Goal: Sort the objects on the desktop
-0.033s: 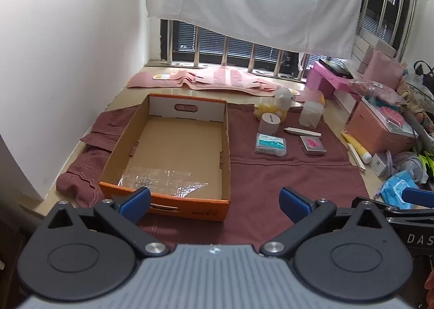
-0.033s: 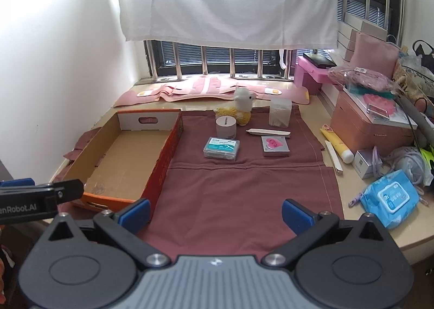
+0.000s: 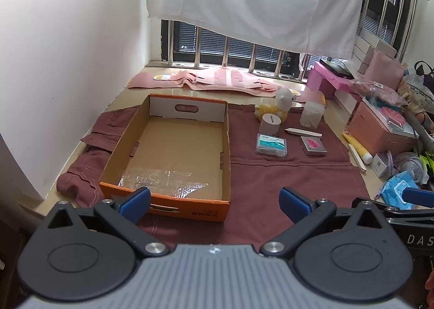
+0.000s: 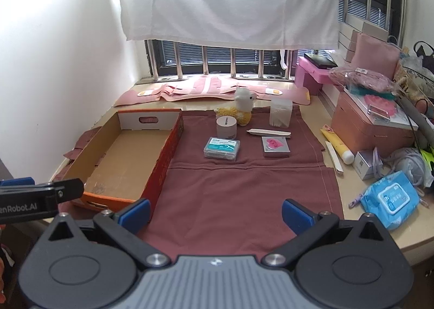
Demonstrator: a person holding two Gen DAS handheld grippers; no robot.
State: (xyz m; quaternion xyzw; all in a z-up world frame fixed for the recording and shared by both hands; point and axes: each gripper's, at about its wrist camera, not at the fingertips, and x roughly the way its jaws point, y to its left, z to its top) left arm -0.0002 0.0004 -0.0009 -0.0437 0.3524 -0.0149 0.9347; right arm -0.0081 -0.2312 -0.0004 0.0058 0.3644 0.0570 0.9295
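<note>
the left gripper (image 3: pixel 214 201) is hovering with its blue fingertips (image 3: pixel 135 200) spread wide apart and nothing between them, above the near edge of a maroon cloth (image 3: pixel 284 173); an open cardboard box (image 3: pixel 173 146) is sitting on the cloth at left, with clear plastic film (image 3: pixel 162 177) lying on its floor; to its right a teal packet (image 3: pixel 271 145), a white cylinder (image 3: pixel 270 123), a small pink-topped case (image 3: pixel 313 145), a slim white stick (image 3: pixel 305 132), a clear container (image 3: pixel 312 114) and a plush toy (image 3: pixel 279 104) are lying on the cloth; the right gripper's blue tip (image 3: pixel 417 197) is showing at the right edge.
</note>
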